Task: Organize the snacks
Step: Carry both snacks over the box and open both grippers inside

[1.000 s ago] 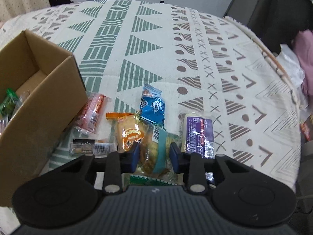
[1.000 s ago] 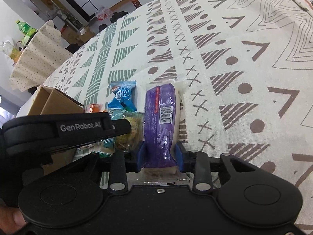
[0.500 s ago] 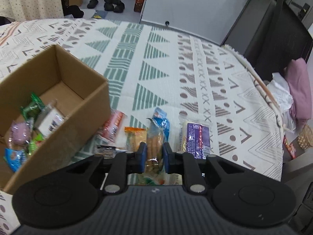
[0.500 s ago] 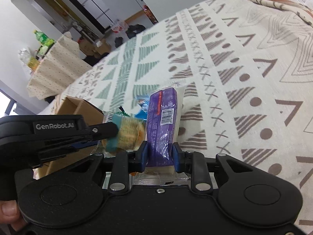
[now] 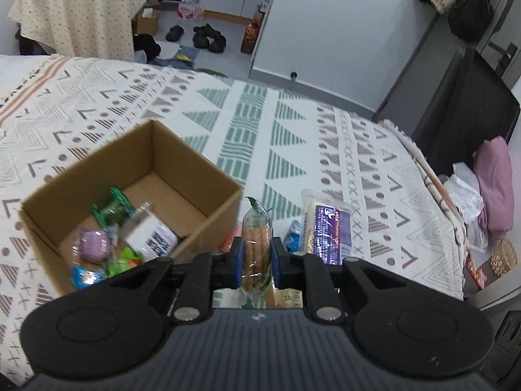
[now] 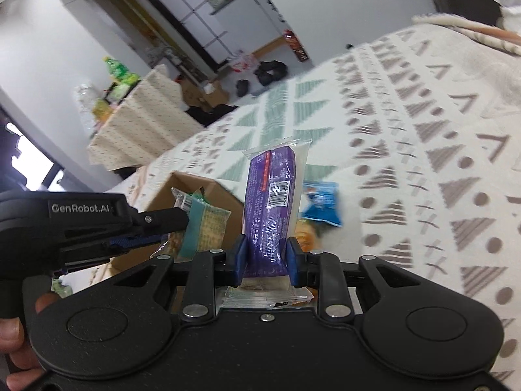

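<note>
Left gripper point(image 5: 255, 257) clamped on a biscuit pack point(image 5: 257, 241), right gripper point(image 6: 267, 255) on a purple packet point(image 6: 272, 208), both raised beside the cardboard box point(image 5: 208, 218). Risk: 2 crowded packs colliding, snagging the rim, dropping outside.

My feeds are evenly lit by soft indoor light, with only faint shadows. Both fisheye views bend straight lines hard toward the edges. On the right wrist view the patterned cloth point(image 6: 423, 150) smears with motion blur, and a window point(image 6: 29, 156) at far left blows out white. On the left wrist view the snacks in the cardboard box point(image 5: 182, 176) look blurred.
</note>
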Demonstrator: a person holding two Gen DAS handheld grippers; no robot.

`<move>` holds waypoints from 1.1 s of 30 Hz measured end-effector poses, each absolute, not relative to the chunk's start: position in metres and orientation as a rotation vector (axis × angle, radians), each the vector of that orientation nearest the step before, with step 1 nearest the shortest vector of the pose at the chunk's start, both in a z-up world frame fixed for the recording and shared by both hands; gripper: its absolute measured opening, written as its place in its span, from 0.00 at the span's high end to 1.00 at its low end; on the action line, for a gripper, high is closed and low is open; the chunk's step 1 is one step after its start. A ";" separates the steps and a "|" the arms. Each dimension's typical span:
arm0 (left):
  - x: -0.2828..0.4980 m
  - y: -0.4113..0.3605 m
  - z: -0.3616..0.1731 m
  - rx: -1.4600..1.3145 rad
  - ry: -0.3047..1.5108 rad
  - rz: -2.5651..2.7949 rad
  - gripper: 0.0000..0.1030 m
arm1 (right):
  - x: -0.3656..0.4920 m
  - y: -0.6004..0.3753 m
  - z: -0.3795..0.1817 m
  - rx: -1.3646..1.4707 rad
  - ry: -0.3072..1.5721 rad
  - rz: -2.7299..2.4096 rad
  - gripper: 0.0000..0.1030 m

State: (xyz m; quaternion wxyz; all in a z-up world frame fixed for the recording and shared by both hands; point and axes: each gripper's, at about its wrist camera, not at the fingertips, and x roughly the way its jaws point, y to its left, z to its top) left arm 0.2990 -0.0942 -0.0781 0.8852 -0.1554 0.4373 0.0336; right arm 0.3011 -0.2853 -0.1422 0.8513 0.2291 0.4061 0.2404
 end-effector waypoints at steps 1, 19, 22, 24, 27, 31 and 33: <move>0.297 -0.090 -0.075 -0.323 0.902 0.075 0.84 | 0.300 -0.281 -0.140 0.477 0.846 0.518 0.76; 0.271 -0.011 -0.057 -0.384 0.830 0.173 0.84 | 0.290 -0.221 -0.112 0.430 0.762 0.604 0.77; 0.269 0.000 -0.059 -0.393 0.829 0.187 0.84 | 0.291 -0.210 -0.113 0.426 0.763 0.615 0.77; 0.268 0.006 -0.061 -0.401 0.830 0.194 0.84 | 0.292 -0.204 -0.114 0.428 0.767 0.619 0.77; 0.269 0.015 -0.065 -0.416 0.833 0.197 0.84 | 0.297 -0.195 -0.116 0.443 0.771 0.619 0.77; 0.267 0.025 -0.067 -0.405 0.833 0.239 0.80 | 0.305 -0.183 -0.119 0.470 0.771 0.618 0.77; 0.267 0.032 -0.071 -0.419 0.845 0.245 0.78 | 0.307 -0.178 -0.122 0.481 0.768 0.625 0.76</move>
